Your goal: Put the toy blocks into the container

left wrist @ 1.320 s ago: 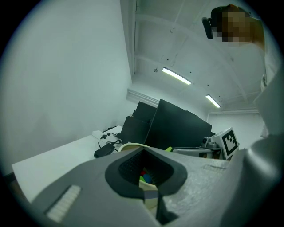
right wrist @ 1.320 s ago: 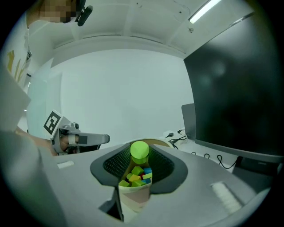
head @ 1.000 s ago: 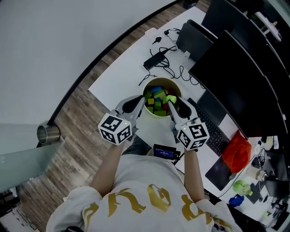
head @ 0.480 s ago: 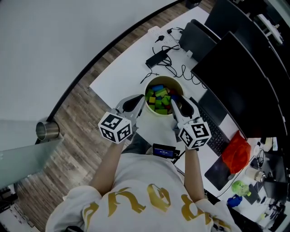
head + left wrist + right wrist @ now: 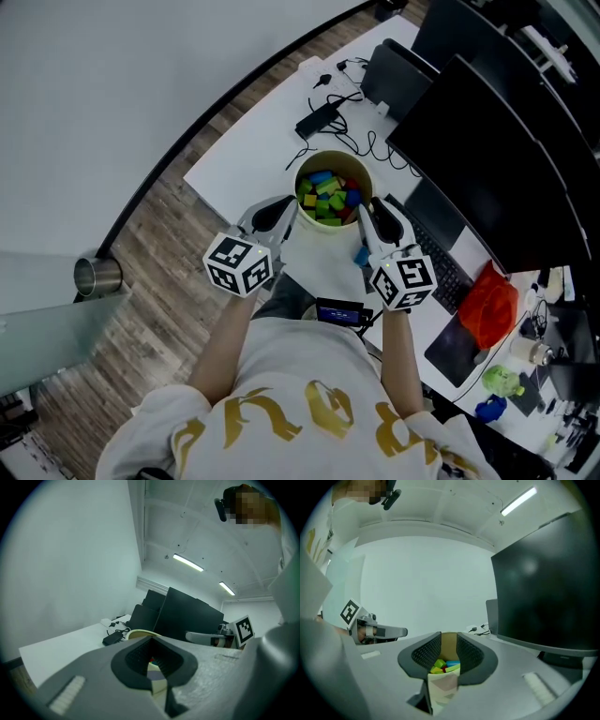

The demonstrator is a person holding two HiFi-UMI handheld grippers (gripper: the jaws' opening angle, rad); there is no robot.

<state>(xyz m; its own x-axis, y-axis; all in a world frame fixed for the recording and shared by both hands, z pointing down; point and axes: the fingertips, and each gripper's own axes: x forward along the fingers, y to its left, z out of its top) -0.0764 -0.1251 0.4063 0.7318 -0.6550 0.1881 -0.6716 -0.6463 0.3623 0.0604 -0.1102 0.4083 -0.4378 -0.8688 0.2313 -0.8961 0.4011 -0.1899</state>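
A cream round container (image 5: 330, 165) stands on the white desk (image 5: 248, 155), filled with several red, green, blue and yellow toy blocks (image 5: 327, 197). My left gripper (image 5: 285, 217) is at its left side and my right gripper (image 5: 369, 217) at its right side. In the left gripper view the left gripper (image 5: 157, 667) is shut on the container's cream wall (image 5: 156, 673). Seen from the right gripper view, the right gripper (image 5: 443, 660) is shut on the container's wall (image 5: 442, 686), with blocks (image 5: 445, 666) showing inside. A small blue piece (image 5: 360, 255) lies by the right gripper.
A black power adapter with cables (image 5: 319, 116) lies beyond the container. Large dark monitors (image 5: 487, 141) and a keyboard (image 5: 445, 262) fill the right side. A red cloth (image 5: 487, 314) sits further right. The desk's edge runs just left of my left gripper, above wooden floor (image 5: 150, 253).
The green block seen at my right gripper's tip over the container is no longer there. The right gripper has moved to the container's right rim. The left gripper has hardly moved.
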